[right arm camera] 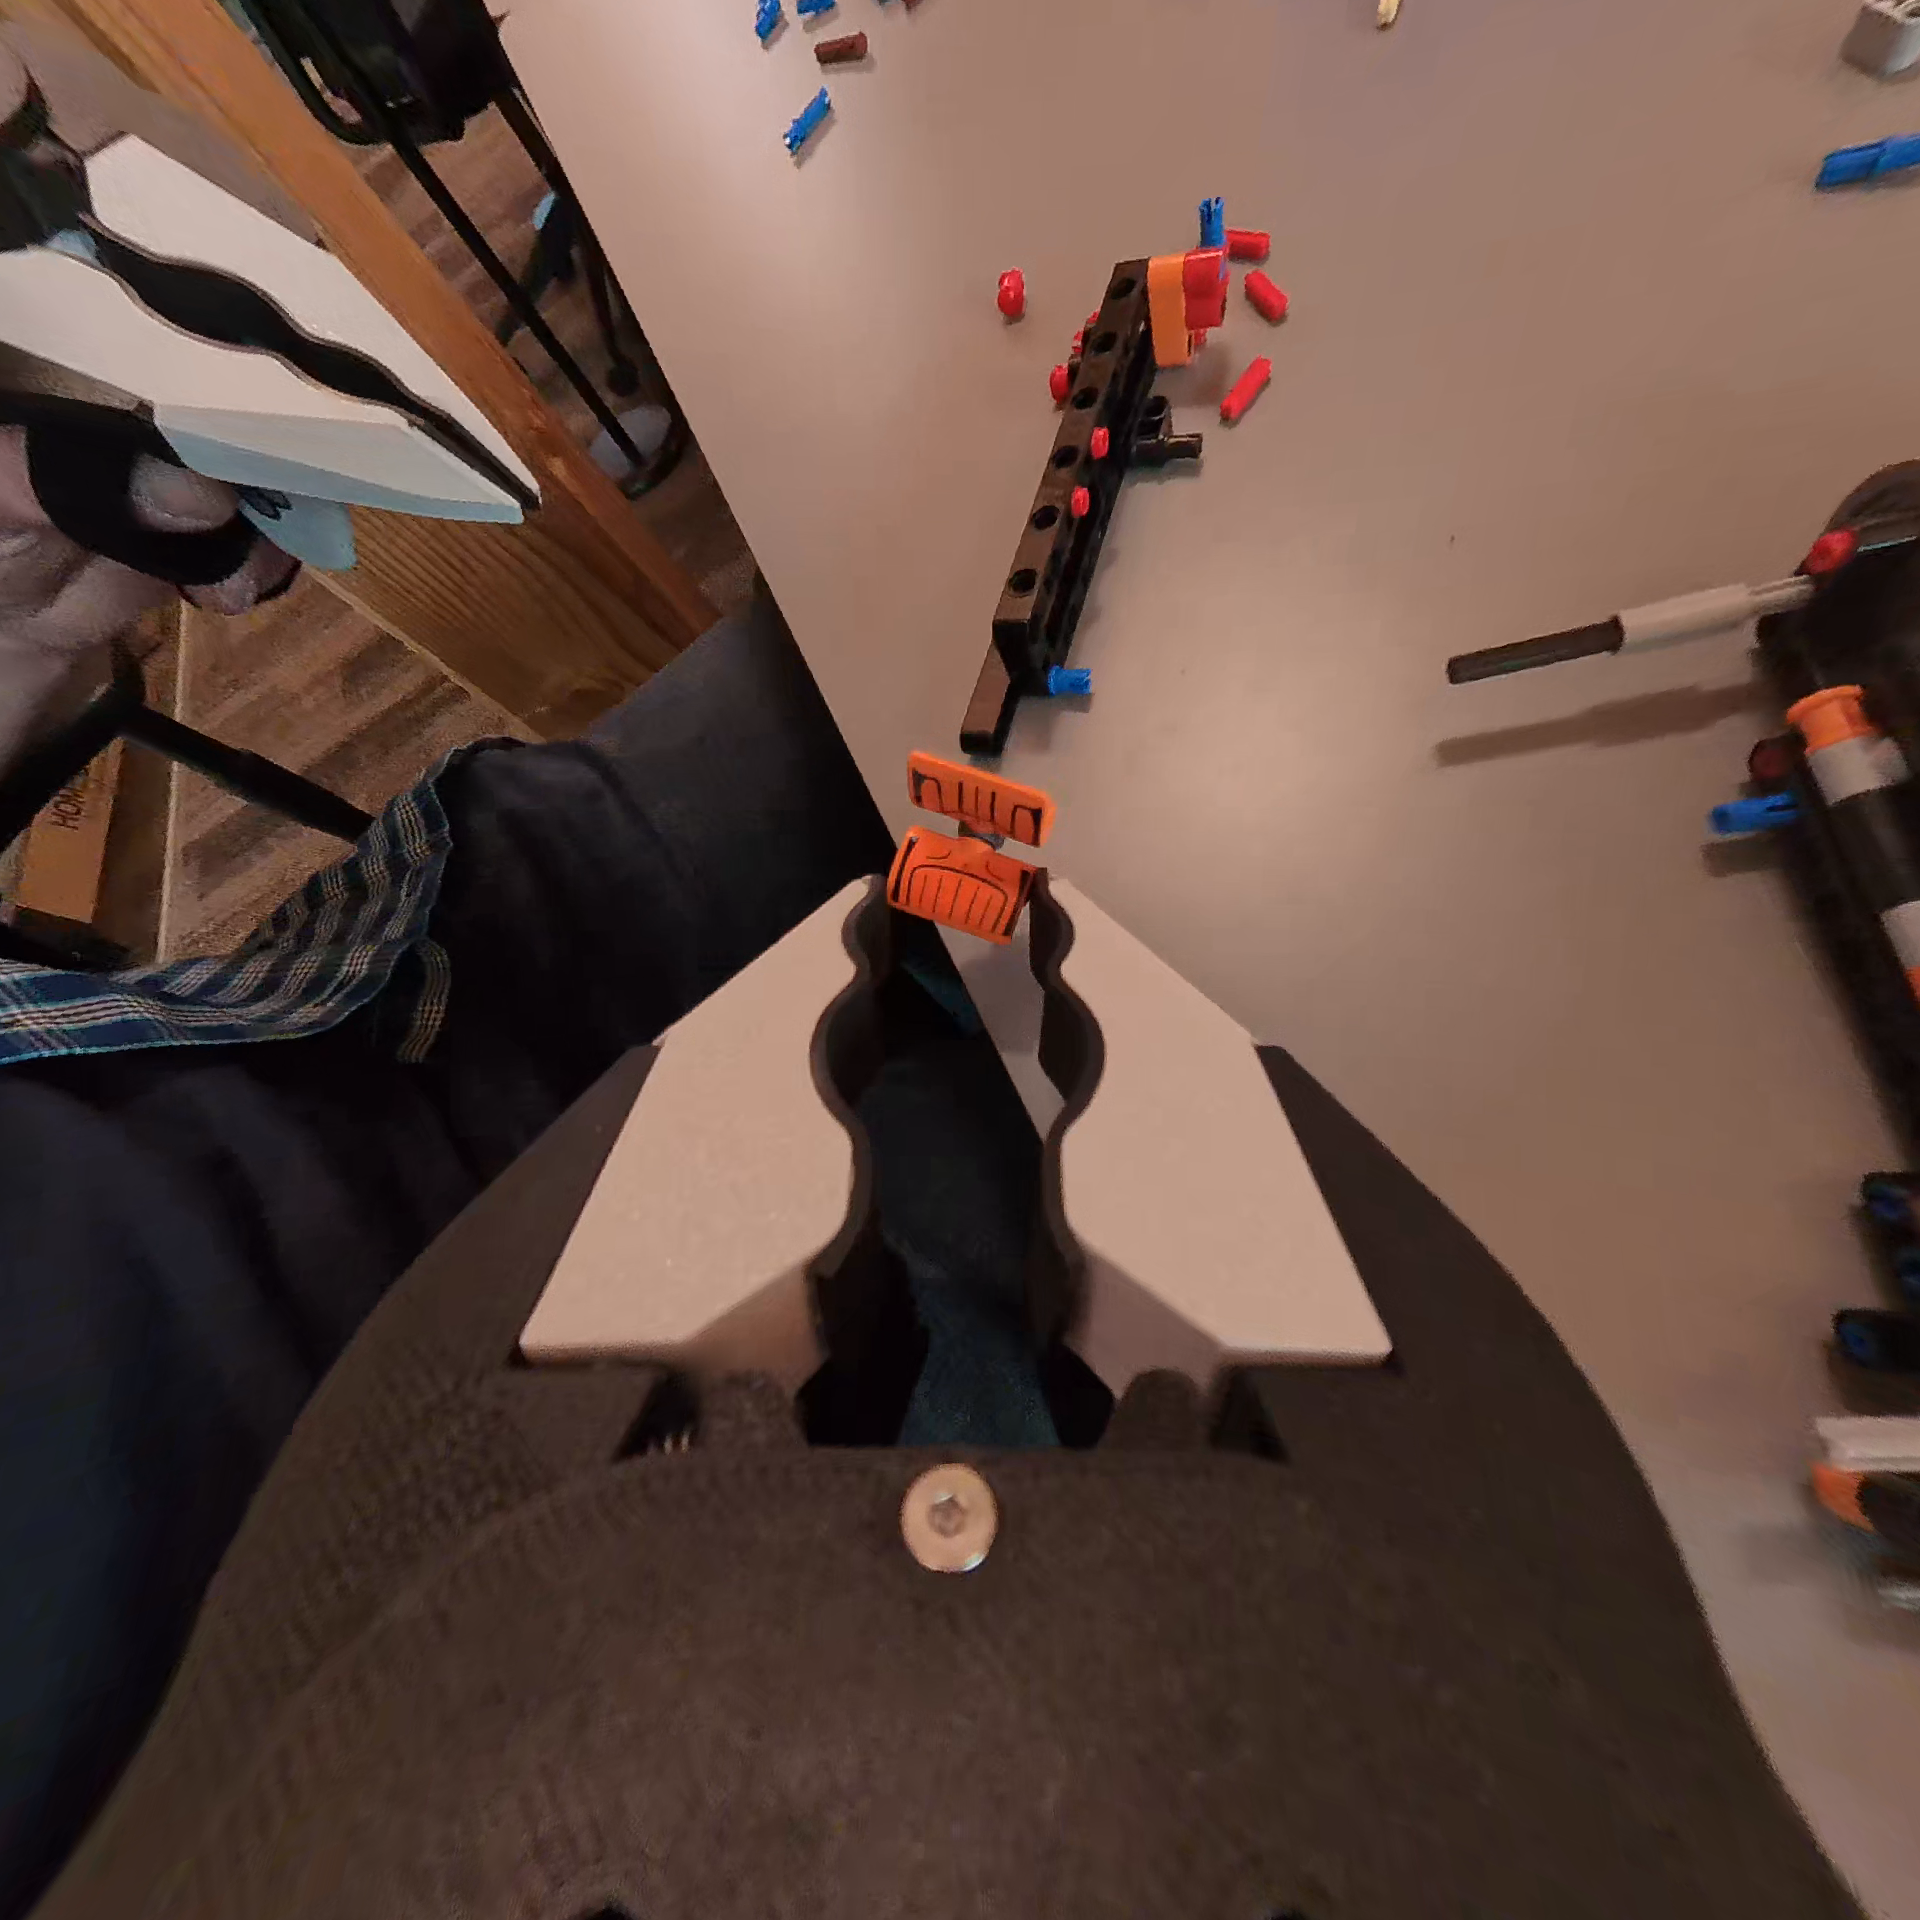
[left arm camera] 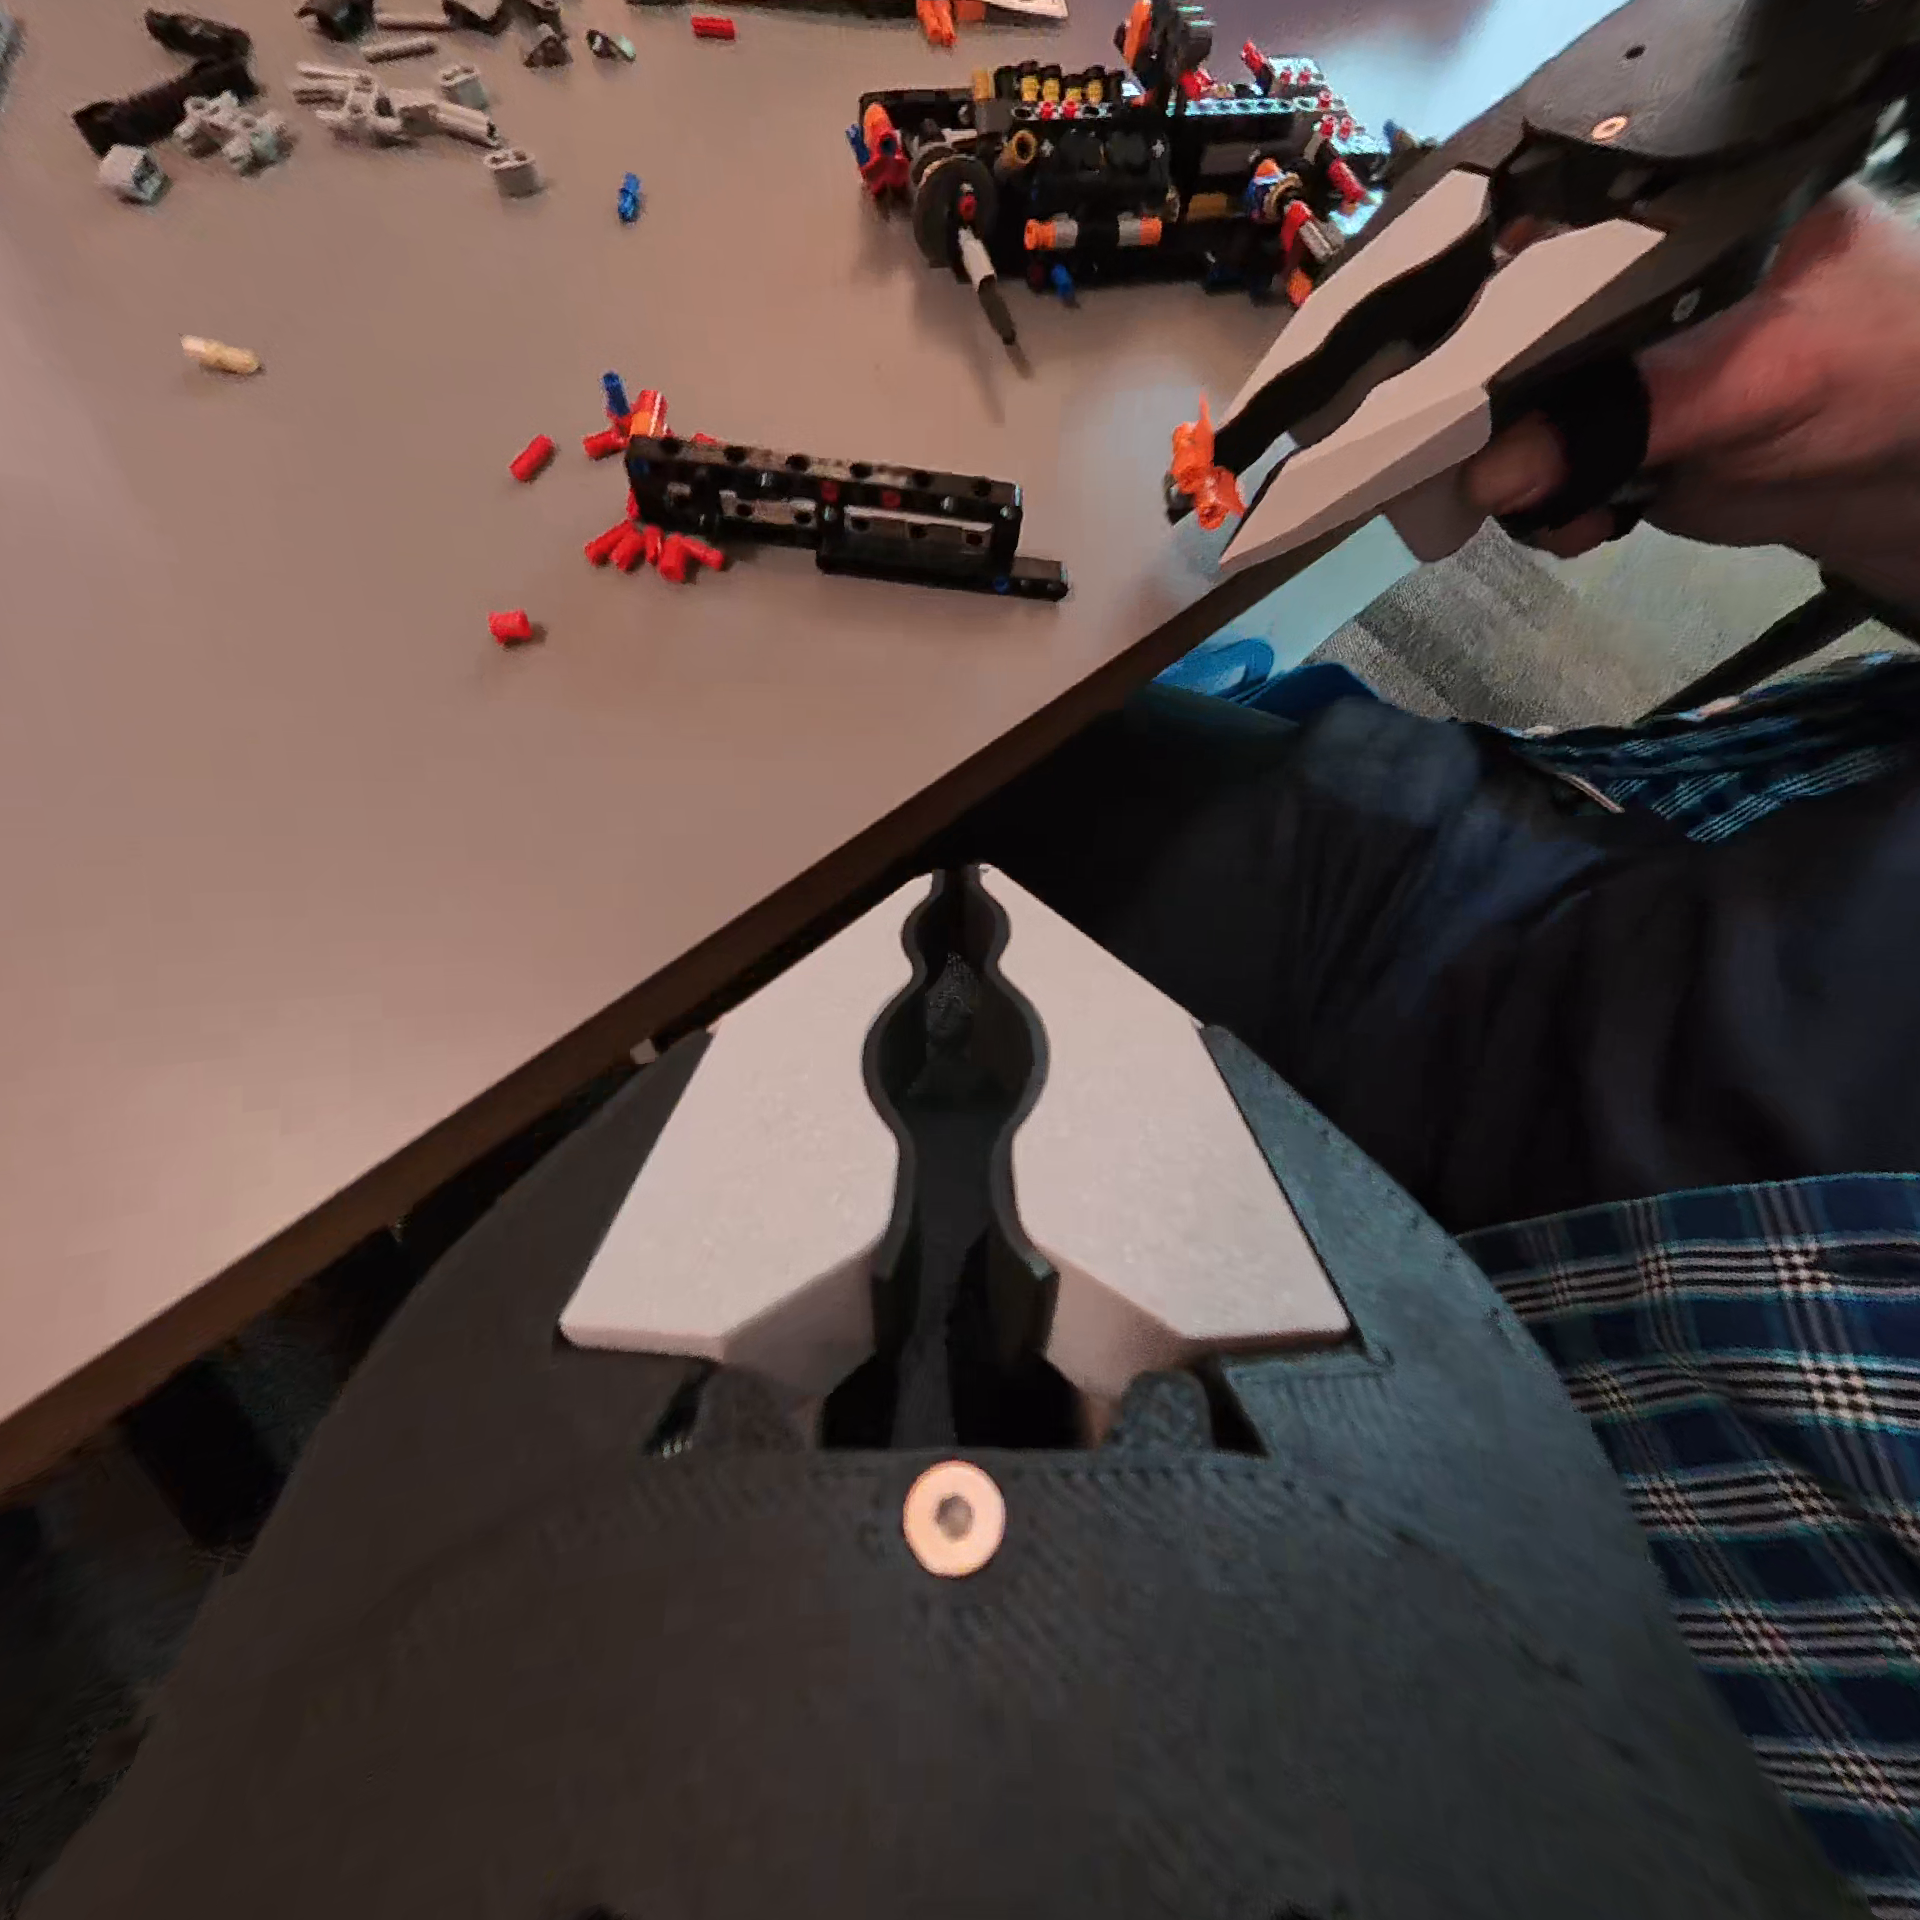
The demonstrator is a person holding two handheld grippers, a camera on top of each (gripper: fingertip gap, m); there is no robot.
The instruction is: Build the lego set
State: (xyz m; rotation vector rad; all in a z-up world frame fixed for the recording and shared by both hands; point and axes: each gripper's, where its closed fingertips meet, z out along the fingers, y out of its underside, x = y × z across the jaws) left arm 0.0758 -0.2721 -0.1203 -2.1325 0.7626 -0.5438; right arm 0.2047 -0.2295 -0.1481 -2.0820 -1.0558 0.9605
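The right gripper (right arm camera: 961, 894) has its jaws pinching a small orange Lego piece (right arm camera: 971, 852), held right over the worktop's (left arm camera: 312, 831) near edge in the centre of the right wrist view; in the left wrist view the same piece (left arm camera: 1203, 465) shows at the right gripper's (left arm camera: 1242, 473) tips, at the right of the frame. Just beyond it on the worktop lies a long black beam assembly (right arm camera: 1070, 488), studded with holes, an orange-and-red block at its far end, and loose red pins (left arm camera: 644, 545) scattered around that end. A blue pin (right arm camera: 1068, 681) sits at its near end. Over in the upper right of the left wrist view stands the larger black chassis build (left arm camera: 1101, 177), bristling with red, orange and blue parts, a dark axle (right arm camera: 1621, 634) poking out of it toward the beam. Grey connectors (left arm camera: 395, 104) are heaped at the upper left, a lone tan pin (left arm camera: 220, 355) lies apart from them. The left gripper (left arm camera: 961, 883) hangs off the worktop, below its edge, jaws pressed nearly together and holding nothing, over the person's dark trousers (left arm camera: 1455, 935) and plaid shirt (left arm camera: 1766, 1403).
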